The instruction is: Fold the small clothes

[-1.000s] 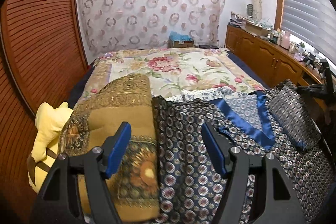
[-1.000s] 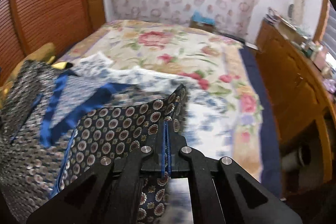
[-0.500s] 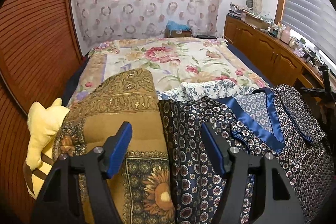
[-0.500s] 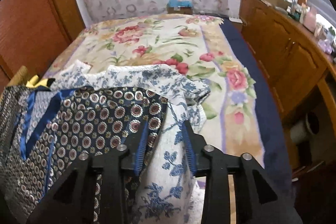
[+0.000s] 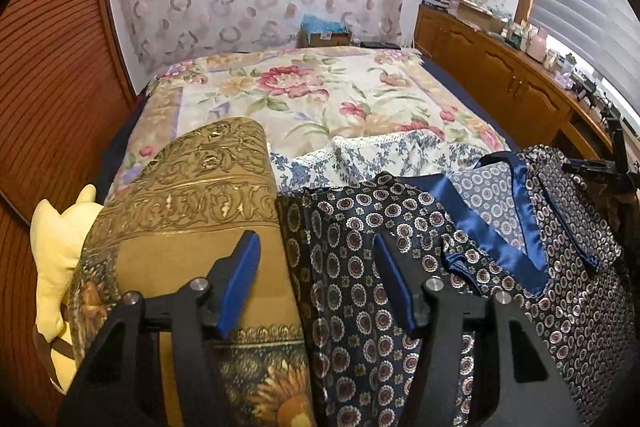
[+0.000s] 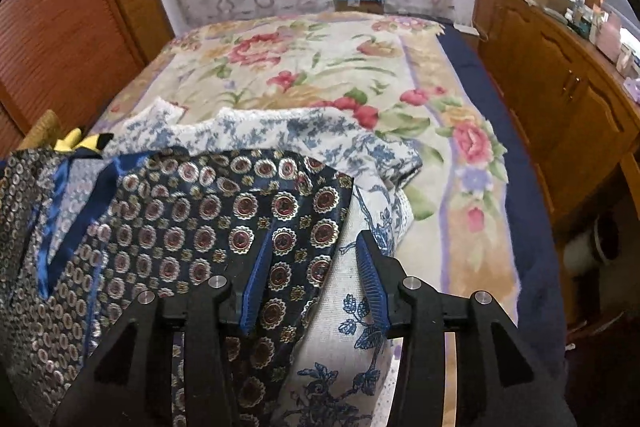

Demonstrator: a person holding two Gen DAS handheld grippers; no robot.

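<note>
Left wrist view: your left gripper (image 5: pixel 316 279) sits at the bottom centre, jaws apart and gripping nothing, though they have just been narrowing. Below the gap runs the seam where the gold sunflower cushion (image 5: pixel 192 227) on the left meets the navy medallion-print garment (image 5: pixel 360 267), which spreads from centre to lower right, its blue satin collar (image 5: pixel 492 227) lying open. Behind it lies a blue-and-white floral cloth (image 5: pixel 360 159) on the flowered bedspread (image 5: pixel 304 95). A yellow plush toy (image 5: pixel 60 243) peeks in at far left.

Right wrist view: your right gripper (image 6: pixel 312 267) is released, jaws just opened, pads clear of fabric. The navy garment (image 6: pixel 200 227) fills the lower left, one corner lying between the jaws (loose, not pinched), overlapping the blue-and-white floral cloth (image 6: pixel 348 307). The wooden cabinets (image 6: pixel 560 87) line the right edge.
</note>
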